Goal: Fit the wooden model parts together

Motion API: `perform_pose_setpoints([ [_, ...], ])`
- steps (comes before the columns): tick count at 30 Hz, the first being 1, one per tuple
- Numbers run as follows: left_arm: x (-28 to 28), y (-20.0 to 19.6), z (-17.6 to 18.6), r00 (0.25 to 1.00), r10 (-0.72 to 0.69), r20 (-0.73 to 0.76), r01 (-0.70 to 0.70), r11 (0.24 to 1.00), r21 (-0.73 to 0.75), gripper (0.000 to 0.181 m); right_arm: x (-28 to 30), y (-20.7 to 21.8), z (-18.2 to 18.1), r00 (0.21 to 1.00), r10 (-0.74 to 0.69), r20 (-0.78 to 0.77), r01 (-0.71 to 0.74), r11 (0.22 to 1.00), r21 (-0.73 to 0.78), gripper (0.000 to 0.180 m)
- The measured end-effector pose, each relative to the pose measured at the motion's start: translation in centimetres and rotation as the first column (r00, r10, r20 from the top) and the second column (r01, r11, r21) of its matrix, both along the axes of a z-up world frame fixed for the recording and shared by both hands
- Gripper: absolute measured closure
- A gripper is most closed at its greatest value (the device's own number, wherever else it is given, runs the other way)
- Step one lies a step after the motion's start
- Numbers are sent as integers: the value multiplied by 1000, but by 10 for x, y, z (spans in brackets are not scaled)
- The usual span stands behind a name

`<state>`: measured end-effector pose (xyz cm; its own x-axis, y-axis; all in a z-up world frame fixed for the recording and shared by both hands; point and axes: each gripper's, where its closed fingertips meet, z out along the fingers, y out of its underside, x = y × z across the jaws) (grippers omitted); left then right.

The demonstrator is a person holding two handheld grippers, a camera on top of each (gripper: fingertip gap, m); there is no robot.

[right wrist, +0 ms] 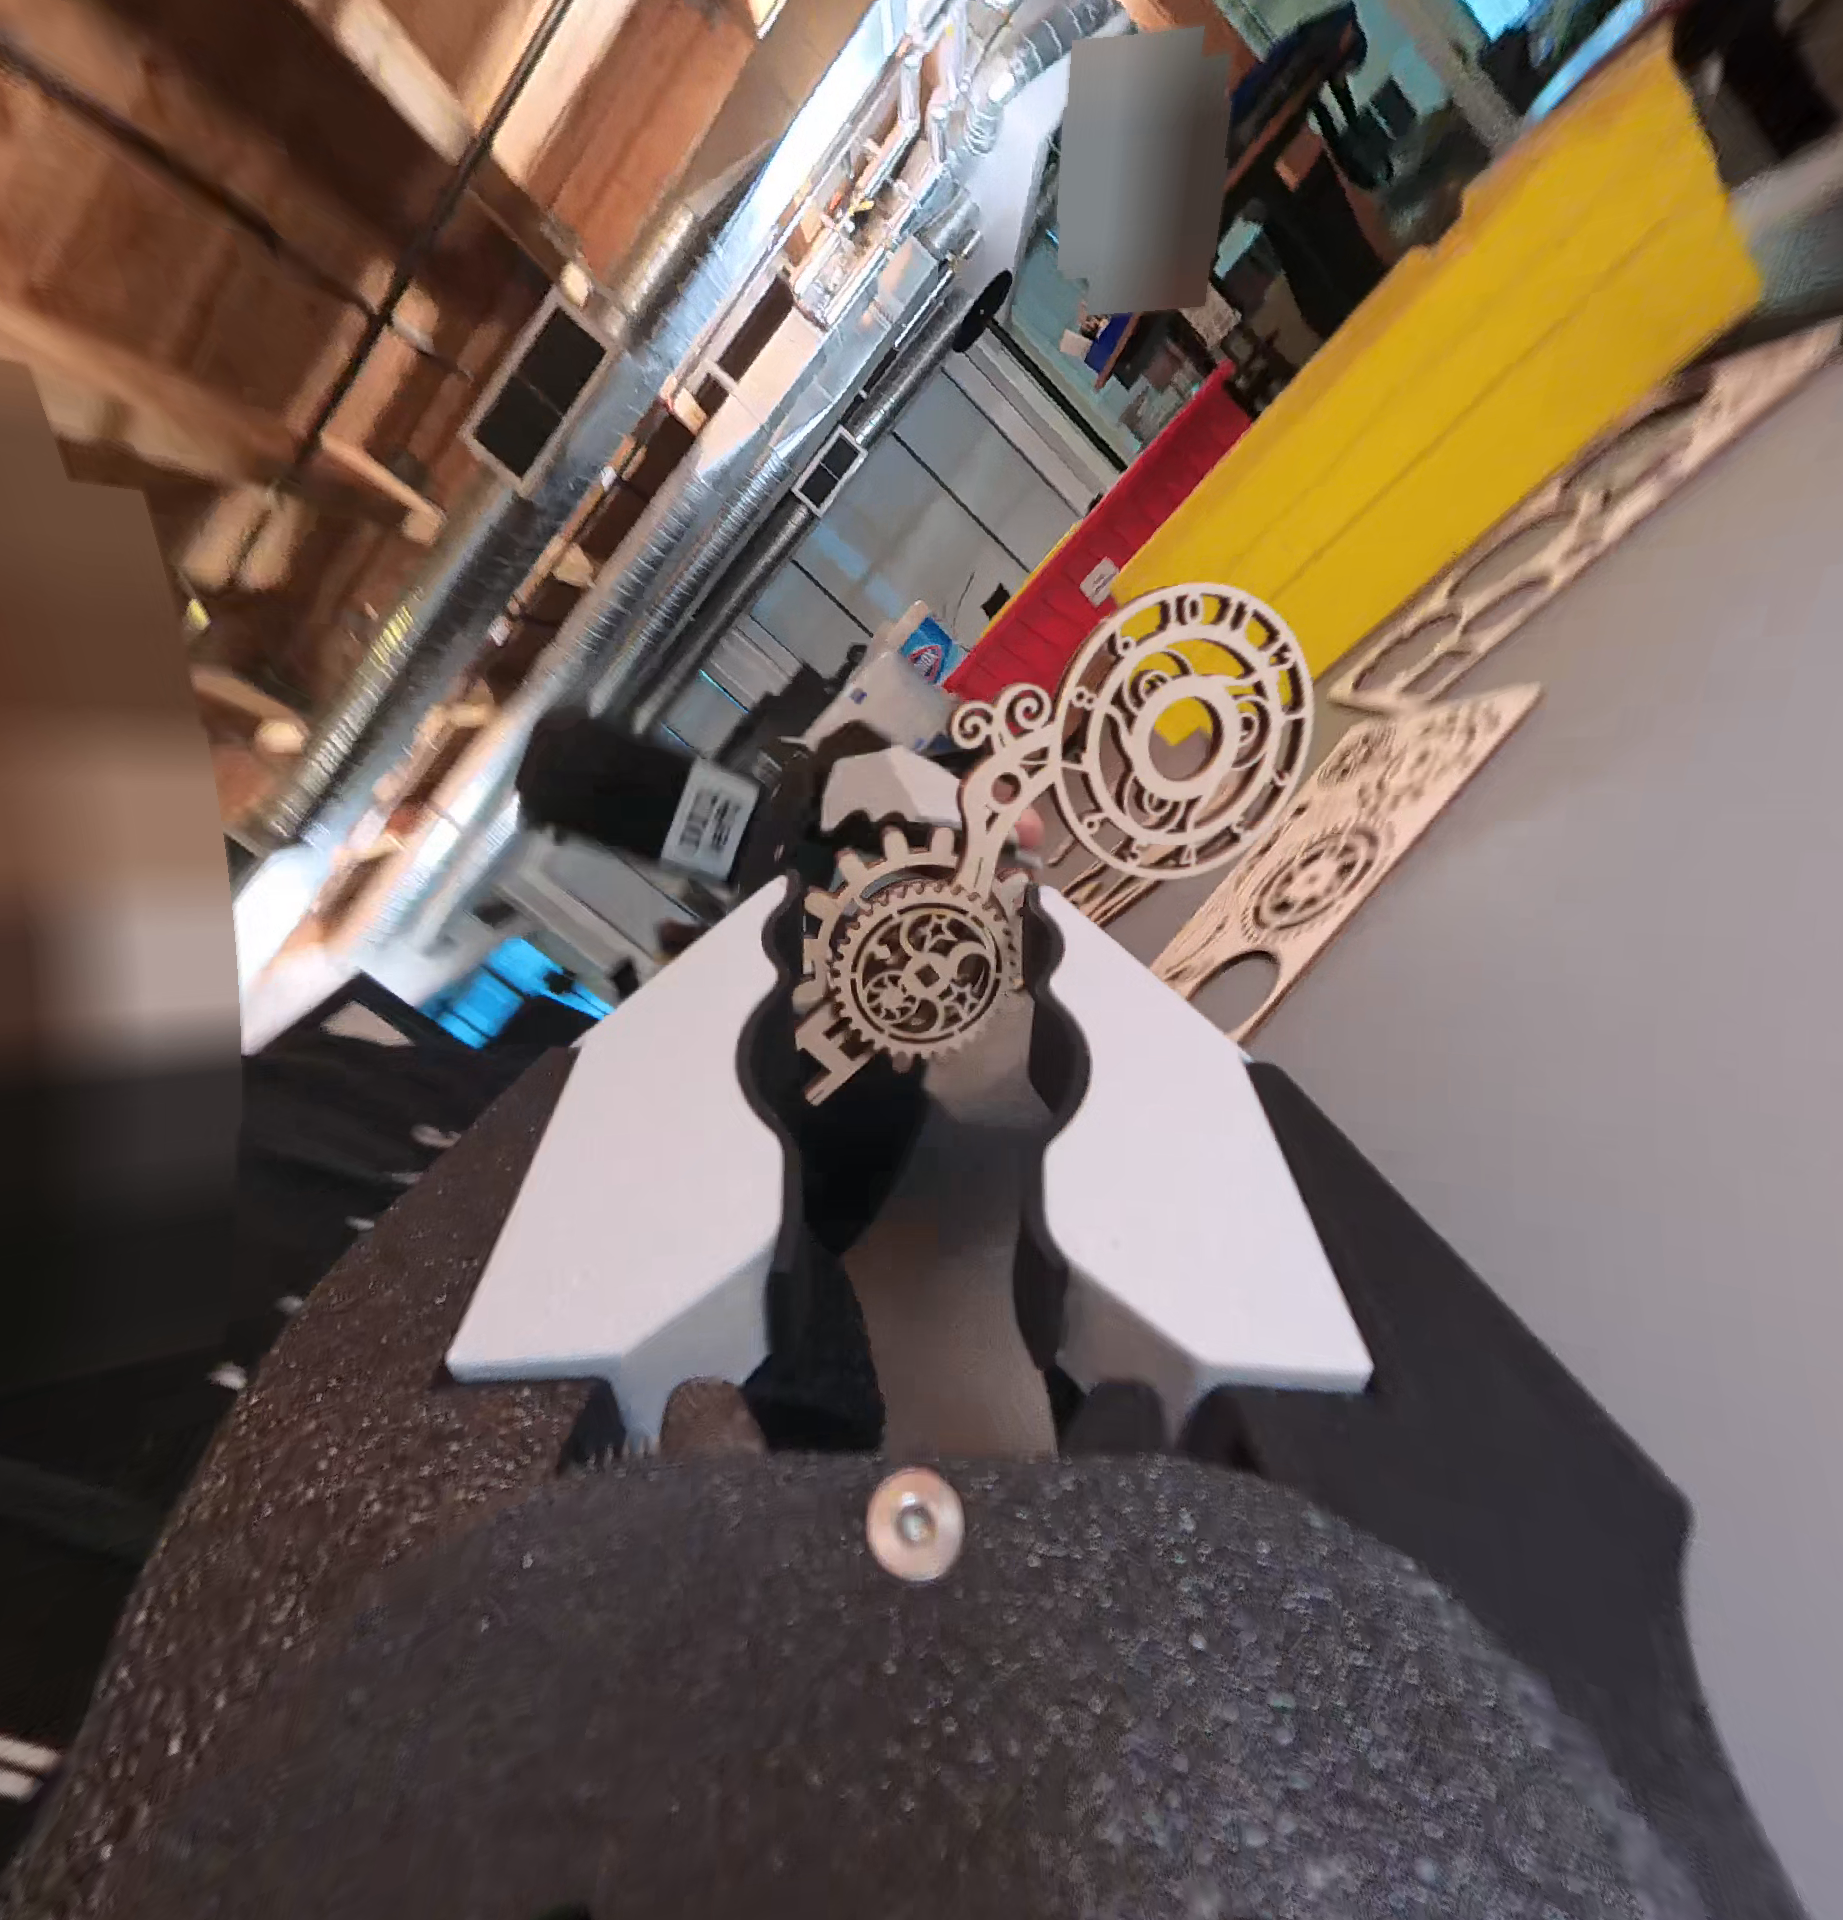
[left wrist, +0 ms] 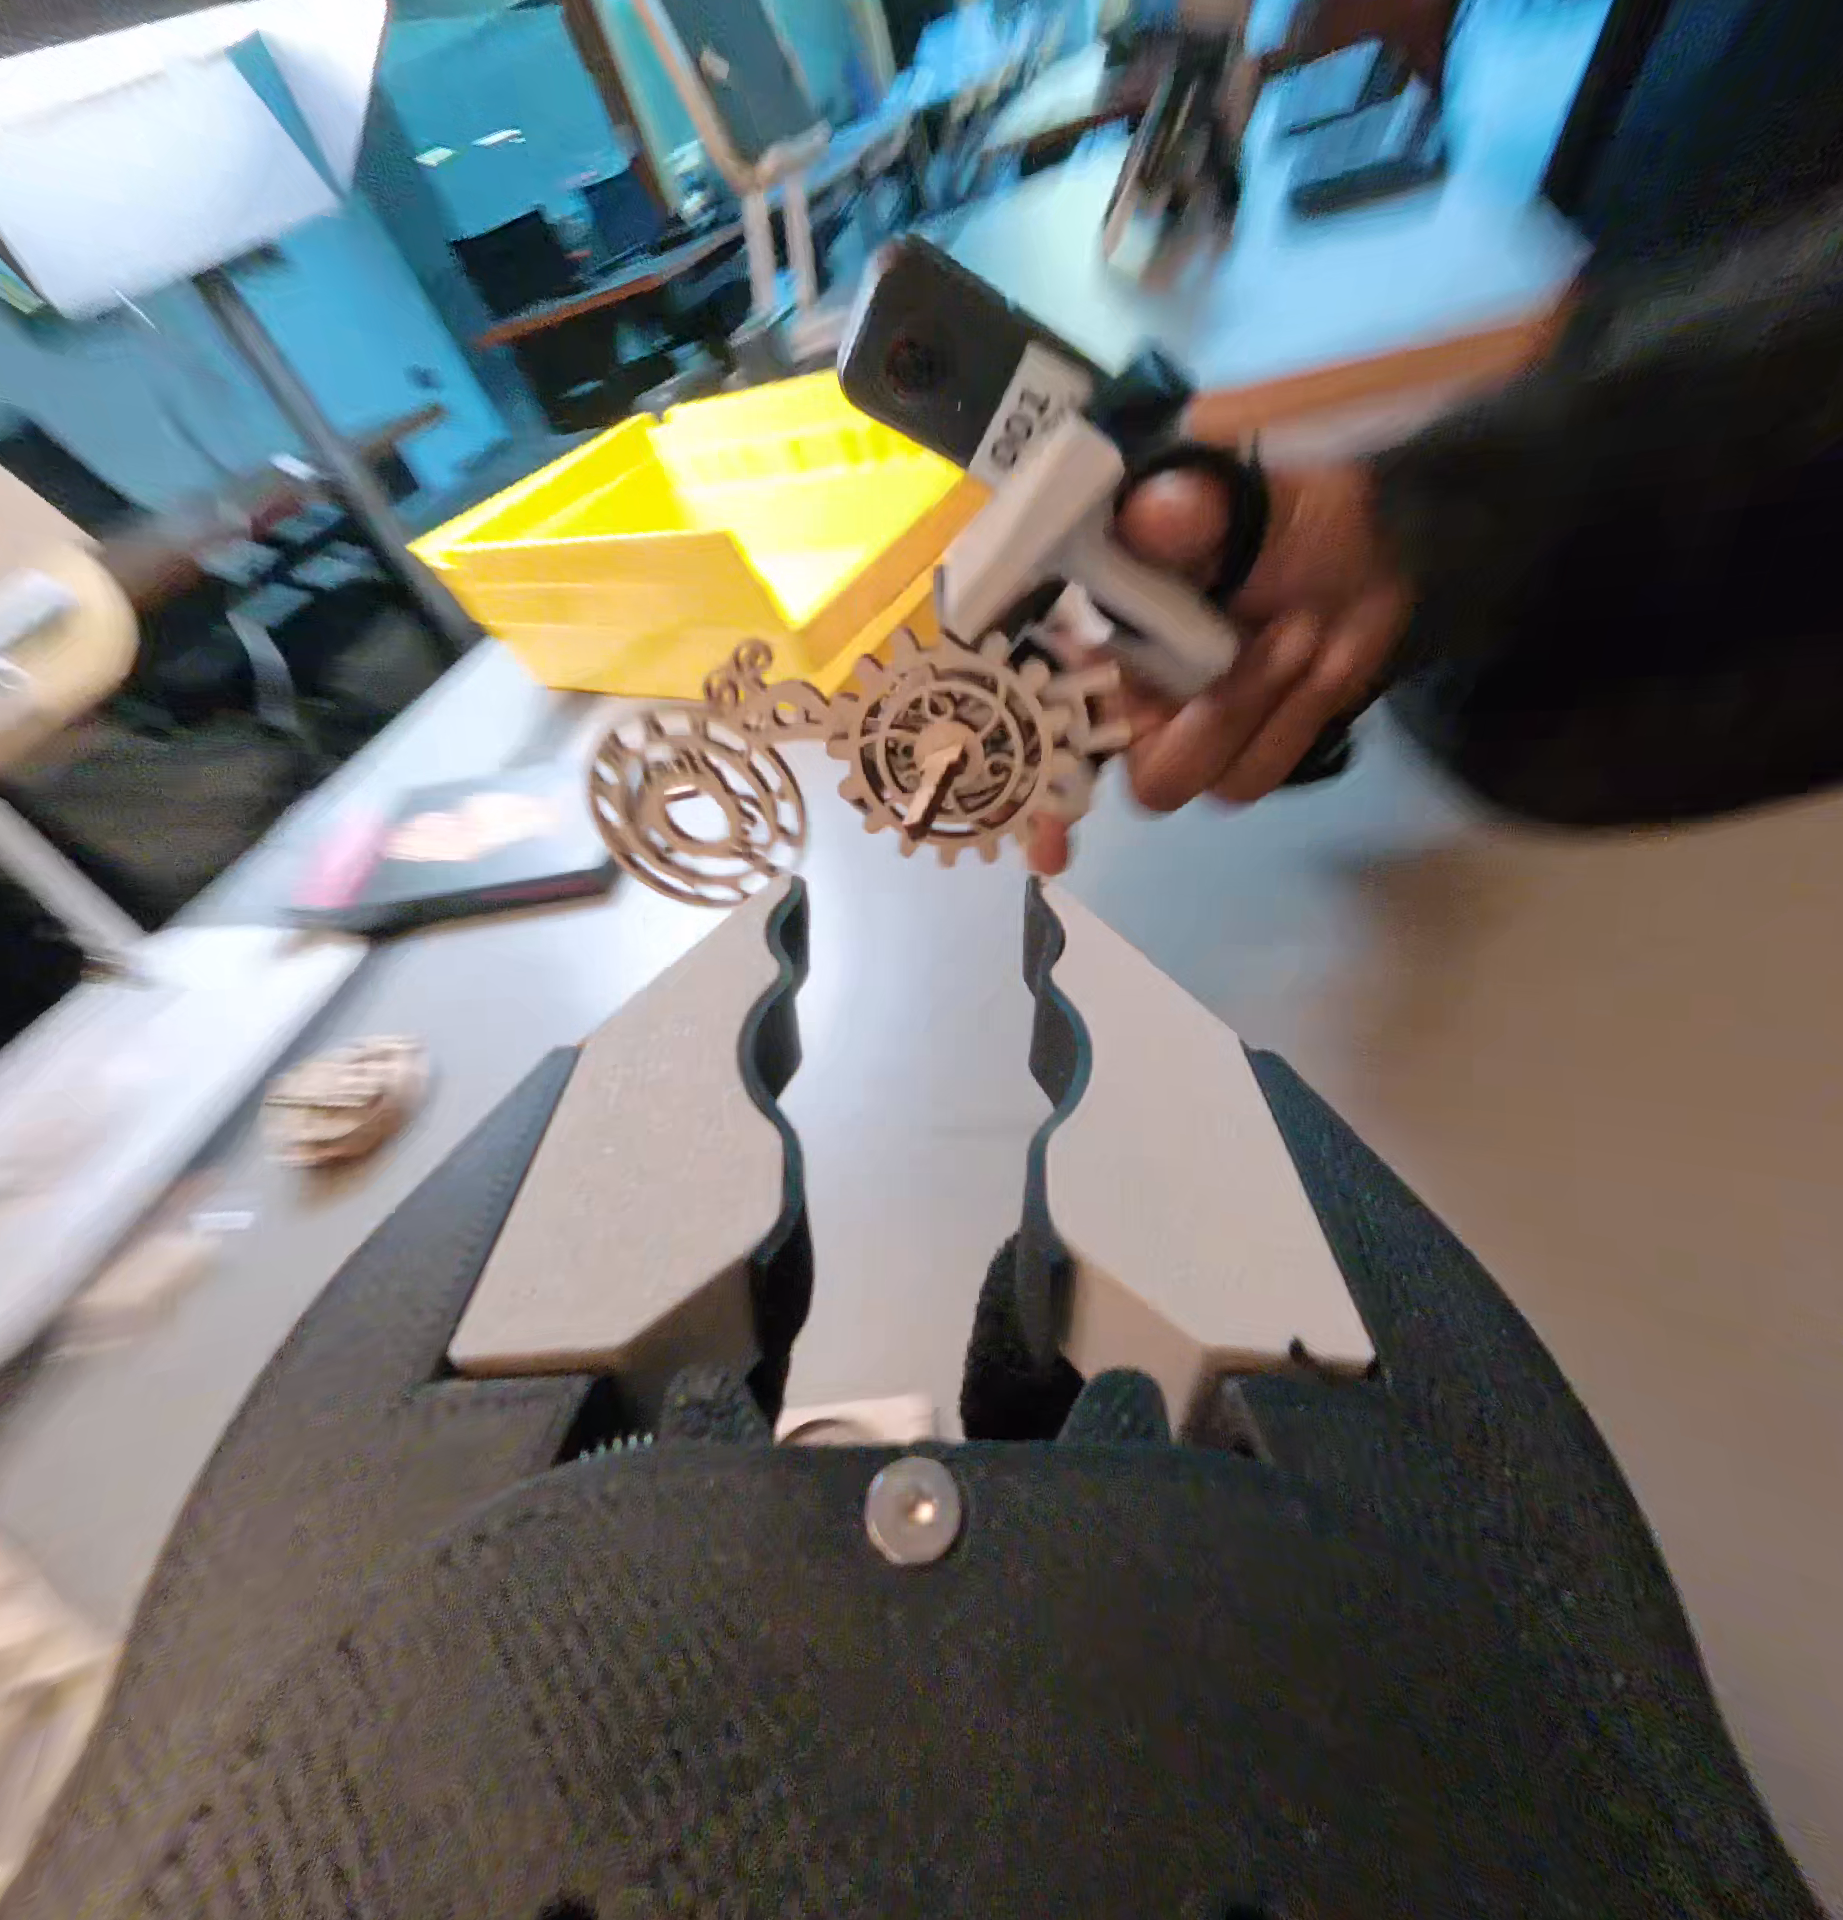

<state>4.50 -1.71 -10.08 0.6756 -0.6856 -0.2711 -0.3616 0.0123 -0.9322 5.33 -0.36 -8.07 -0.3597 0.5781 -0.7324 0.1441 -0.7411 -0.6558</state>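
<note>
The wooden model is a stack of toothed gears (left wrist: pixel 938 748) joined by a scrolled arm to an openwork ring (left wrist: pixel 699 810). My right gripper (right wrist: pixel 906 935) is shut on the gear end (right wrist: pixel 922 971) and holds it in the air, the ring (right wrist: pixel 1187 738) sticking up to the right. In the left wrist view the right gripper (left wrist: pixel 1042 634) shows in a person's hand (left wrist: pixel 1260 623). My left gripper (left wrist: pixel 912 904) is open and empty, its tips just below the gears. It shows behind the model in the right wrist view (right wrist: pixel 865 790).
A yellow bin (left wrist: pixel 688 540) stands behind the model; a red bin (right wrist: pixel 1104 551) stands beside it. Cut-out wooden sheets (right wrist: pixel 1343 852) lie on the grey table (right wrist: pixel 1623 1039). Loose wooden parts (left wrist: pixel 345 1101) and a dark flat tablet (left wrist: pixel 460 842) lie to the left.
</note>
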Motion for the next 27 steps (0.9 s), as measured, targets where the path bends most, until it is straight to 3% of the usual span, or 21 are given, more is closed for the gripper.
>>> perform_pose_setpoints([
  [1,0,-2,6,986,-39,160,52,995,-81,140,1,0,4,1000,-18,-24,20,995,100,140],
  [3,-1,-5,16,888,-85,451,197,958,-209,142,0,-3,11,996,-54,-77,75,947,313,140],
  [6,-6,-7,26,691,-87,718,386,884,-265,146,-5,-12,12,987,-63,-145,140,773,619,140],
  [9,-8,-6,20,655,-69,752,425,857,-292,154,-14,-22,0,987,-55,-148,152,577,803,140],
  [16,0,-10,8,677,-89,731,467,820,-332,169,-16,-29,-8,978,-84,-190,208,347,914,140],
  [18,-1,-9,5,683,-83,725,459,822,-338,178,-16,-32,-8,976,-81,-200,216,328,920,140],
  [21,-2,-8,2,700,-77,710,448,822,-353,177,-14,-29,-2,965,-100,-243,263,324,909,153],
  [27,1,-6,-4,741,-73,668,411,835,-365,179,-12,-27,-12,980,-85,-182,201,423,884,146],
])
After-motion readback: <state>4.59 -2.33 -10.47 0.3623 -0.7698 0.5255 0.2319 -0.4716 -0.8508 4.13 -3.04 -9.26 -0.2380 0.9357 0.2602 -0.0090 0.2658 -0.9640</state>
